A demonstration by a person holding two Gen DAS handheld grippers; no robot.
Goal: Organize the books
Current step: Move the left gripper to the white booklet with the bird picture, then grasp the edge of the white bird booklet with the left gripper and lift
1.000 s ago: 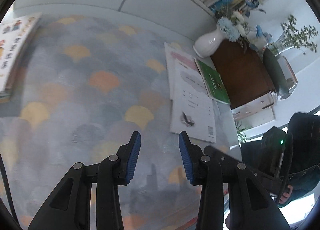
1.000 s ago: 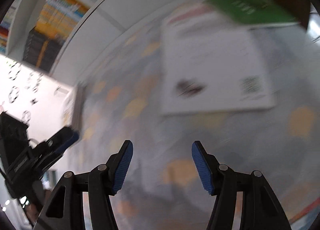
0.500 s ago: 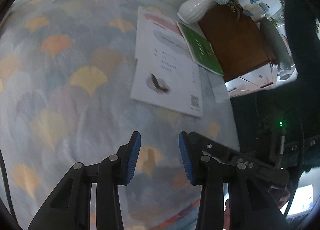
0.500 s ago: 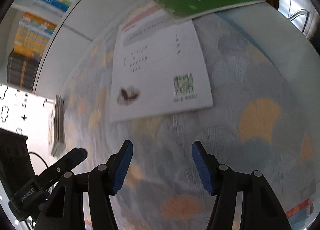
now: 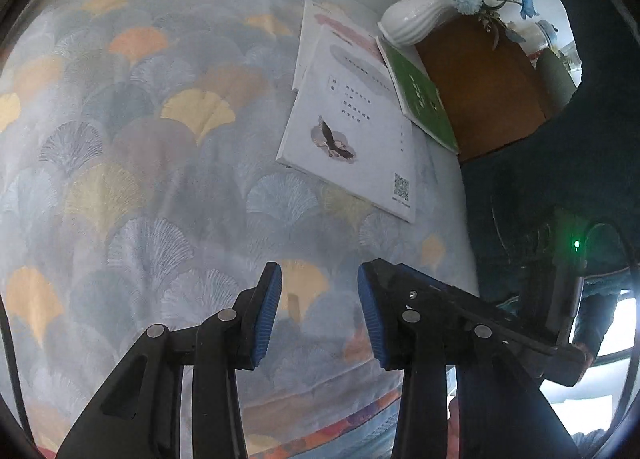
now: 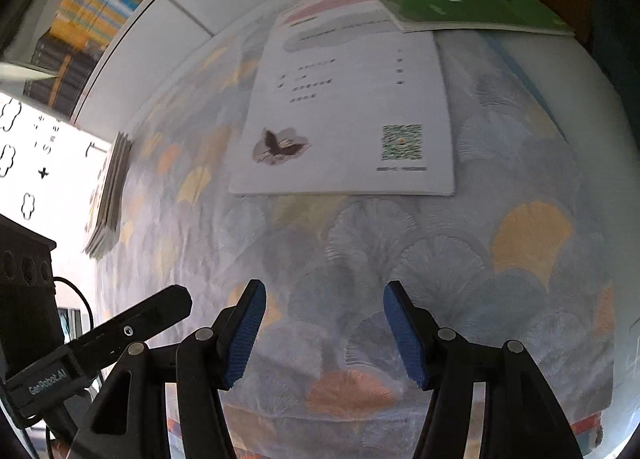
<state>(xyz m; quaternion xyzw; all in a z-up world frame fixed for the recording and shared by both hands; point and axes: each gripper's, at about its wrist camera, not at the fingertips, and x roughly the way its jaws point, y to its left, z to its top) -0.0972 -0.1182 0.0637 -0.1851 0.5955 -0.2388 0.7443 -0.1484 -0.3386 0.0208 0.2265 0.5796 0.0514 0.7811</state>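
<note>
Fan-patterned tablecloth [image 5: 160, 147], white book [image 5: 352, 131], bookshelf [image 6: 92, 7]

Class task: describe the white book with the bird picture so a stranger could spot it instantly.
Start at the white vase of blue flowers. A green book lies below it; beside that lies the white book. Only its cover has a dark bird and a square code.

One brand reads clearly — "GenRobot.AI", in pale letters on the black left gripper [image 6: 100, 343] seen from the right wrist. The white book [image 6: 344, 115] bears a QR code and lines of print — too blurred to read.
</note>
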